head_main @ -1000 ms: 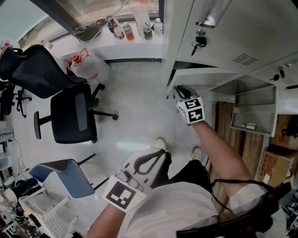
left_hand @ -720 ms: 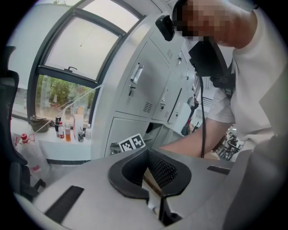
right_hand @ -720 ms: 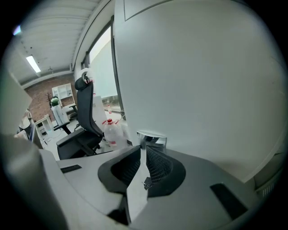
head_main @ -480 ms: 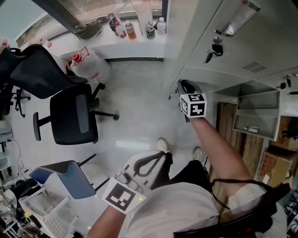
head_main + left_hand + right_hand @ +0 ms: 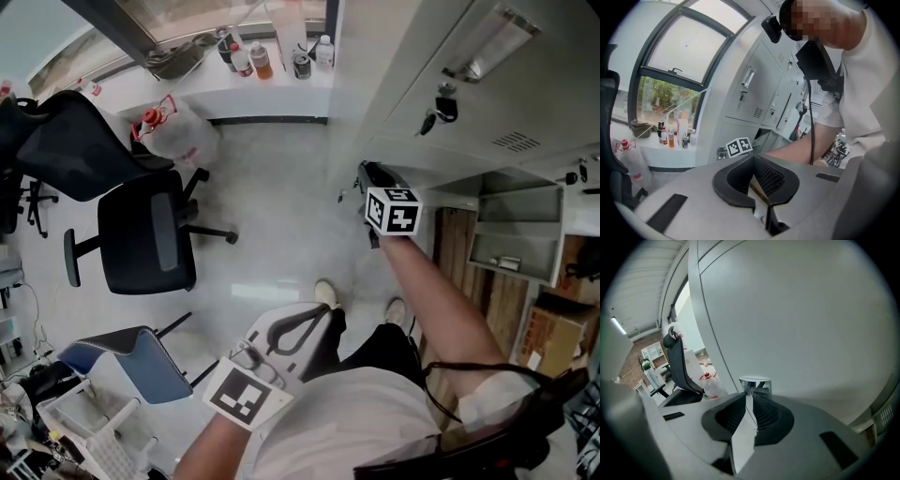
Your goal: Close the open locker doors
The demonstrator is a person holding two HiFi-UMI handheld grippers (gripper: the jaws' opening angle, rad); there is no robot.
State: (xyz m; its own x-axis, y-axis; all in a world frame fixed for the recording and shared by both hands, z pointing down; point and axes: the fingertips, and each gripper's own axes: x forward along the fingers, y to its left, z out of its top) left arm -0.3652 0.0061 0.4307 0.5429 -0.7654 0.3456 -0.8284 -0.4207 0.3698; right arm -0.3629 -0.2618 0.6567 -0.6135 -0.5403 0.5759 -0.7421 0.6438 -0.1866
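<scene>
Grey lockers fill the upper right of the head view. An upper door there carries a chrome handle and a key. Below it, a locker door stands open beside a bare compartment. My right gripper is shut on that door's thin edge. In the right gripper view the sheet runs between the pads toward a chrome knob, with my right gripper closed around it. My left gripper hangs low by the person's body, shut and empty. My left gripper also shows shut in its own view.
Two black office chairs and a blue one stand on the pale floor at left. A window ledge with several bottles lies at the back. Wooden boards and a cardboard box sit at right. The person's shoes are near the lockers.
My right gripper has shifted slightly up and right with the door edge, and the dark gap beside the door has narrowed. The left gripper has stayed in place.
</scene>
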